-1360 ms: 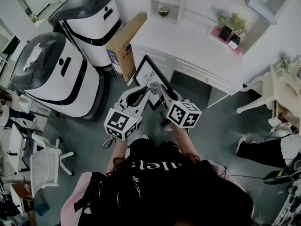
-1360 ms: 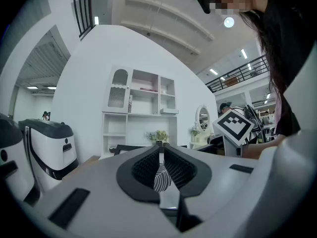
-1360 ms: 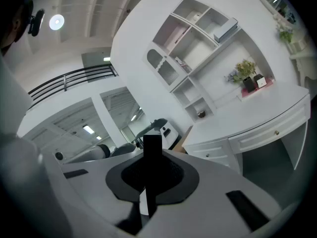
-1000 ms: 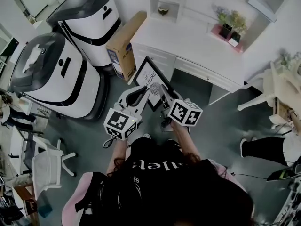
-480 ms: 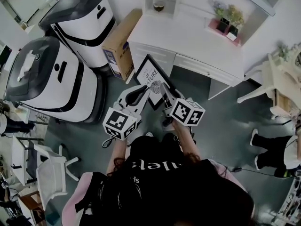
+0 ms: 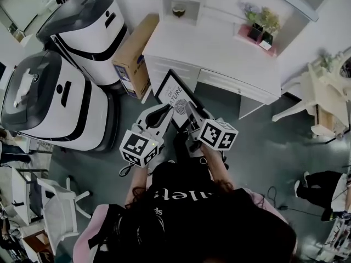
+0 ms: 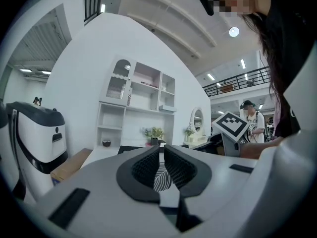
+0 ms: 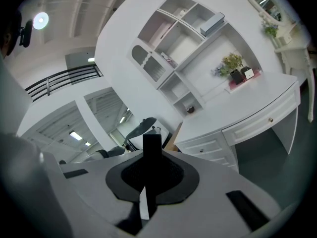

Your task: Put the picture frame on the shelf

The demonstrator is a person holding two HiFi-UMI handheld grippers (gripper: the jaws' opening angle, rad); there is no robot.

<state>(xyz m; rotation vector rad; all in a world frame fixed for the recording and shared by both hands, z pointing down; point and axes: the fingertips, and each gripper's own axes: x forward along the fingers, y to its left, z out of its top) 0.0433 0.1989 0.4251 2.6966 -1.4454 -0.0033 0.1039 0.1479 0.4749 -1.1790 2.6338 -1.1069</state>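
Observation:
I hold a black picture frame (image 6: 174, 93) with a white print, tilted, in front of the white desk (image 6: 219, 51). My left gripper (image 6: 163, 113) is shut on its lower left edge. The right gripper (image 6: 191, 109) is shut on its lower right edge. In the left gripper view the leaf print (image 7: 161, 178) shows between the pads of that gripper (image 7: 161, 155). Along the right gripper (image 8: 150, 155) the frame's black edge (image 8: 151, 144) stands upright between the jaws. The white shelf unit (image 6: 184, 1) rises behind the desk, also in the left gripper view (image 7: 132, 110) and the right gripper view (image 8: 185, 46).
Two large white-and-black machines (image 6: 52, 100) (image 6: 88, 23) stand at the left, with a cardboard box (image 6: 131, 53) against the desk. Potted plants (image 6: 260, 23) sit on the desk. A white chair (image 6: 310, 95) and a person's legs (image 6: 323, 188) are at the right.
Both grippers keep their hold on the frame. The head view has drifted, so the machines sit further left. The person's legs at the right have moved lower.

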